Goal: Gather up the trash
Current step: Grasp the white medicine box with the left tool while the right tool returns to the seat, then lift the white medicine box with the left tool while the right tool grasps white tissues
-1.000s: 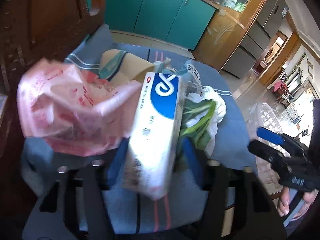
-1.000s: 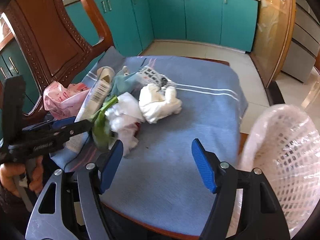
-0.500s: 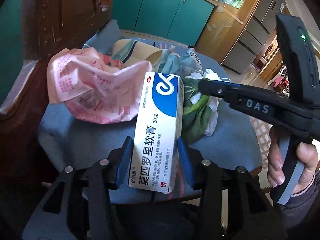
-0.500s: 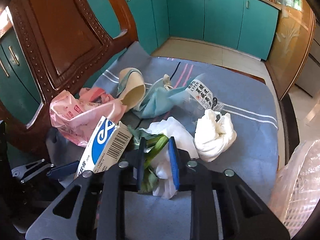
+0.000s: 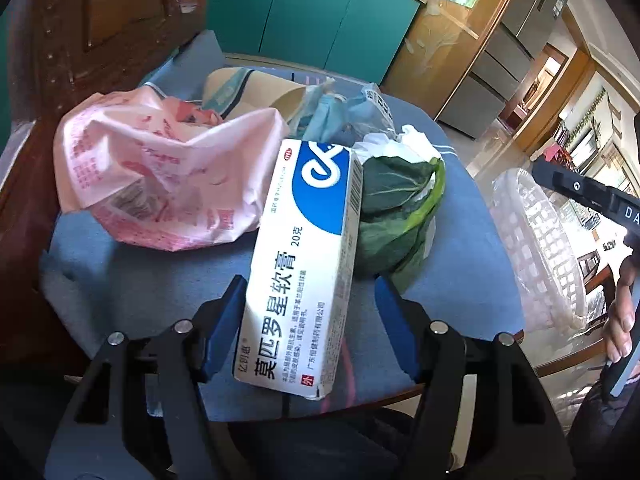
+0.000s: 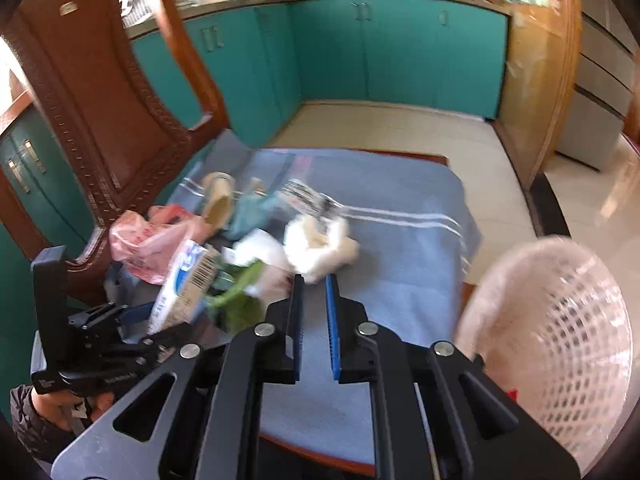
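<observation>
A white and blue ointment box point(image 5: 304, 260) lies on the blue cushion point(image 5: 132, 280) between the jaws of my left gripper point(image 5: 310, 282). Those jaws are opening; the right pad point(image 5: 394, 320) stands clear of the box. Beside the box are a green leaf point(image 5: 396, 216), a pink plastic bag point(image 5: 160, 176), a paper cup point(image 5: 256, 92) and white tissue point(image 6: 320, 244). My right gripper point(image 6: 313, 278) hovers above the cushion's front, shut, with only blue cloth showing in the narrow slit between its pads. From the right wrist view the box point(image 6: 184, 284) tilts in front of the left gripper point(image 6: 132, 316).
A white mesh basket point(image 6: 552, 340) stands off the chair's right side, also in the left wrist view as the basket point(image 5: 532, 240). The carved wooden chair back point(image 6: 100, 100) rises at the left. Teal cabinets point(image 6: 380, 52) line the far wall. A hand point(image 5: 620, 332) grips the right tool.
My right gripper shut near the leaf and tissue, then lifted away toward the right with nothing in it. The left jaws widened around the box.
</observation>
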Tool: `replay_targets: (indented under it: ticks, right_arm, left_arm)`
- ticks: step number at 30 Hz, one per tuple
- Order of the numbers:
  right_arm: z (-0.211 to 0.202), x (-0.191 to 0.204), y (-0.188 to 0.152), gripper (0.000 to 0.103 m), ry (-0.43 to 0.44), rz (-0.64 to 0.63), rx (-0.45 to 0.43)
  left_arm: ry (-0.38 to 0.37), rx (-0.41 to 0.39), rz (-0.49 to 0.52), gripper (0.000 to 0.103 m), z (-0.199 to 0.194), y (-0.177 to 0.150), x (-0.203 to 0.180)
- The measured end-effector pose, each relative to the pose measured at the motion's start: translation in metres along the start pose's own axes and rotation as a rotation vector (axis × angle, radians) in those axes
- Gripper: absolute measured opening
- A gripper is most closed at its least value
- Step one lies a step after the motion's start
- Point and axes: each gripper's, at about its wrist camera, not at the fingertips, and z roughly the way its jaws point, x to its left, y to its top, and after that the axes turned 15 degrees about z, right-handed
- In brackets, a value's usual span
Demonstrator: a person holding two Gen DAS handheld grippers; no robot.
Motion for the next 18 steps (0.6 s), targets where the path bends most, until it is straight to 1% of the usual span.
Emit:
replay_targets:
  ticks: [1,2,3,4,5,6,7,8,9,10,11,12,14,16,17,18]
  right_arm:
    - [0.003,-0.004,-0.001,0.011,0.004,0.010,0.011]
    - [0.006,-0.005,-0.002,0.012,0.010,0.016,0.021]
    - [0.011,-0.005,-0.004,0.012,0.023,0.021,0.035]
    - [0.016,-0.001,-0.005,0.018,0.032,0.018,0.047]
    - [0.024,0.004,-0.007,0.029,0.044,0.003,0.058]
    - [0.033,0.011,-0.008,0.038,0.043,-0.015,0.059]
    - [0.040,0.014,-0.009,0.039,0.023,-0.025,0.055]
    - [0.052,0.016,-0.006,0.040,-0.033,-0.027,0.042]
    - [0.060,0.017,-0.003,0.044,-0.062,-0.020,0.035]
    - [0.066,0.016,0.001,0.050,-0.068,-0.009,0.030]
    - [0.073,0.013,0.006,0.063,-0.063,0.009,0.029]
    - [0.081,0.011,0.011,0.069,-0.050,0.039,0.034]
    - [0.092,0.010,0.016,0.070,-0.019,0.071,0.058]
    - [0.104,0.013,0.019,0.070,-0.041,0.066,0.075]
    - [0.108,0.015,0.019,0.070,-0.055,0.057,0.074]
    - [0.111,0.016,0.019,0.066,-0.065,0.050,0.076]
  left_arm:
    - [0.001,0.004,0.004,0.064,0.002,0.000,-0.002]
    - [0.004,0.008,0.008,0.051,0.004,0.001,-0.004]
    - [0.004,0.019,0.014,0.047,0.006,0.001,-0.006]
    - [0.005,0.025,0.020,0.046,0.007,-0.001,-0.008]
    - [0.008,0.025,0.025,0.044,0.007,-0.001,-0.009]
    - [0.010,0.027,0.027,0.042,0.007,-0.002,-0.011]
    - [0.014,0.028,0.030,0.042,0.007,-0.002,-0.012]
    - [0.019,0.026,0.033,0.042,0.005,-0.003,-0.013]
    - [0.024,0.023,0.037,0.041,0.002,-0.004,-0.013]
    - [0.025,0.022,0.041,0.041,0.000,-0.004,-0.014]
    - [0.027,0.021,0.045,0.041,-0.002,-0.004,-0.015]
    - [0.031,0.020,0.051,0.041,-0.003,-0.003,-0.016]
    - [0.032,0.018,0.057,0.042,-0.005,-0.003,-0.018]
    - [0.029,0.017,0.051,0.044,-0.004,-0.003,-0.017]
    - [0.025,0.021,0.044,0.047,-0.002,-0.002,-0.016]
    - [0.023,0.023,0.041,0.051,-0.001,-0.002,-0.017]
